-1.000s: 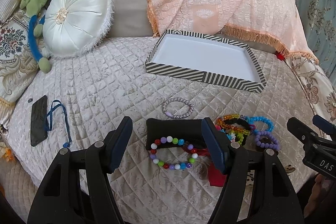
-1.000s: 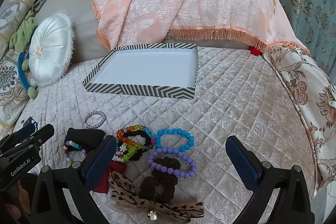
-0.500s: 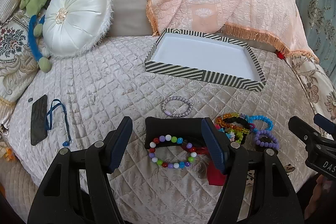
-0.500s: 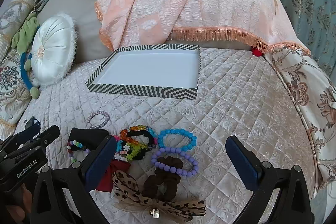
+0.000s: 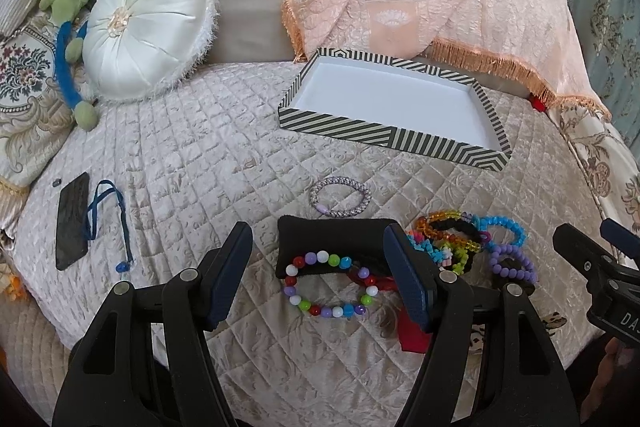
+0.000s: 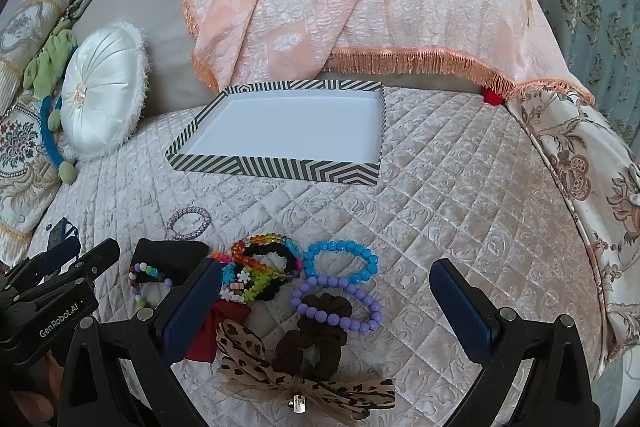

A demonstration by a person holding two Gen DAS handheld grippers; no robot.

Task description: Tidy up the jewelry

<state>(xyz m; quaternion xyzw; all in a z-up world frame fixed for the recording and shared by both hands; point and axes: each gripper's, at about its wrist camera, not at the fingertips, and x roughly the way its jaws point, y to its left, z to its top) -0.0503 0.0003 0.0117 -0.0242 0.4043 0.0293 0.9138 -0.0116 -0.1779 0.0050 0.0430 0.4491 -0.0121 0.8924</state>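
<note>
Both grippers hover over the quilted bed [image 6: 460,195] with jaws spread wide, gripping nothing. Between the left gripper [image 5: 320,267] jaws lies one multicolour bead bracelet [image 5: 330,285], half on a black cushion [image 5: 332,239]. At the right gripper's [image 6: 326,301] eleven o'clock sit a blue bracelet [image 6: 340,261] and a purple one [image 6: 340,303] (touching). One striped tray [image 6: 276,169] waits at twelve o'clock.
</note>
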